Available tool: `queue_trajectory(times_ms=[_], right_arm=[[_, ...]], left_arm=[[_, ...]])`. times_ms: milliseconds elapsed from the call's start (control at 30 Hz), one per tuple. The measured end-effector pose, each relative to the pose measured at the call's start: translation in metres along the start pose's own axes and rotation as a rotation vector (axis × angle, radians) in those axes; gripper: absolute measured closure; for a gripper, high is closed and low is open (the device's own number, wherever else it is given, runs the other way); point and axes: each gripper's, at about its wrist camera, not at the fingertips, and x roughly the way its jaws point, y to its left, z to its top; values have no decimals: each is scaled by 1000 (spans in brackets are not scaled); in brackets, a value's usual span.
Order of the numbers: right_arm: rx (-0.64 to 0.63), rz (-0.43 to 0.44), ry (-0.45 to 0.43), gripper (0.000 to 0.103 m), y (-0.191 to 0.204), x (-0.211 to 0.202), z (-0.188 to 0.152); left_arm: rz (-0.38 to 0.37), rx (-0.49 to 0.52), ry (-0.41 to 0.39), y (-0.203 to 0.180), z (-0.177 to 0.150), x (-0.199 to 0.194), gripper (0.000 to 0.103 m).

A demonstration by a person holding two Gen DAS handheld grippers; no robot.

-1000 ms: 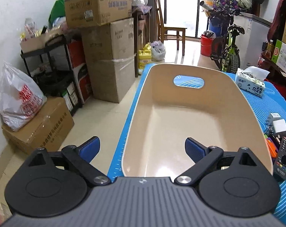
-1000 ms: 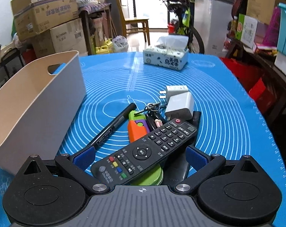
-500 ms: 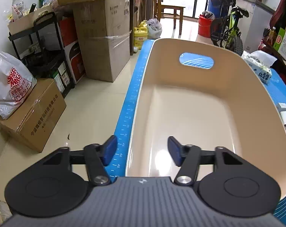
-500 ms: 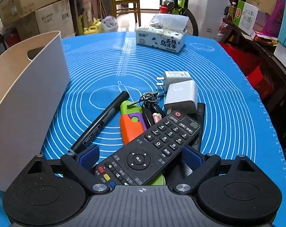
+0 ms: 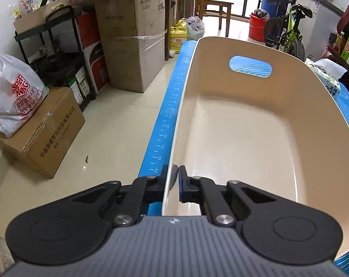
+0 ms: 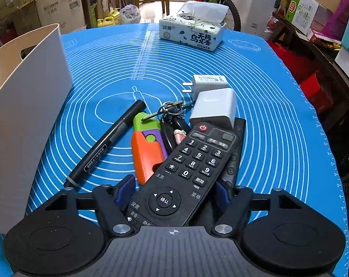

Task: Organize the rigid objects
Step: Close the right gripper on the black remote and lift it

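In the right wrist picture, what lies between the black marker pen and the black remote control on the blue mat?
An orange, green and purple plastic toy lies between the marker pen and the remote control, in the right wrist view.

Both wrist views angled down, close, sharing the beige bin (image 5: 243, 138).

Each tool (image 5: 173, 180) (image 6: 173, 191) — black linkage arms, silver screws, blue pads, ribbed grey body.
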Motion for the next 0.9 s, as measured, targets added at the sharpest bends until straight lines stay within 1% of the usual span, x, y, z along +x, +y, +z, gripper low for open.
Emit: queue_trajectory(times_ms=[167, 267, 367, 667, 900], right_arm=[[6, 14, -30, 44, -4, -7, -3], [-13, 10, -37, 45, -2, -9, -5], [-6, 20, -52, 48, -5, -12, -7], [17, 31, -116, 49, -12, -24, -7], [15, 40, -175, 49, -9, -38, -1]], left_arm=[[8, 2, -1, -3, 0, 0, 94], [8, -5, 0, -3, 1, 0, 94], [13, -6, 0, -4, 1, 0, 94], [24, -7, -1, -6, 0, 0, 94], [23, -7, -1, -6, 0, 0, 94]])
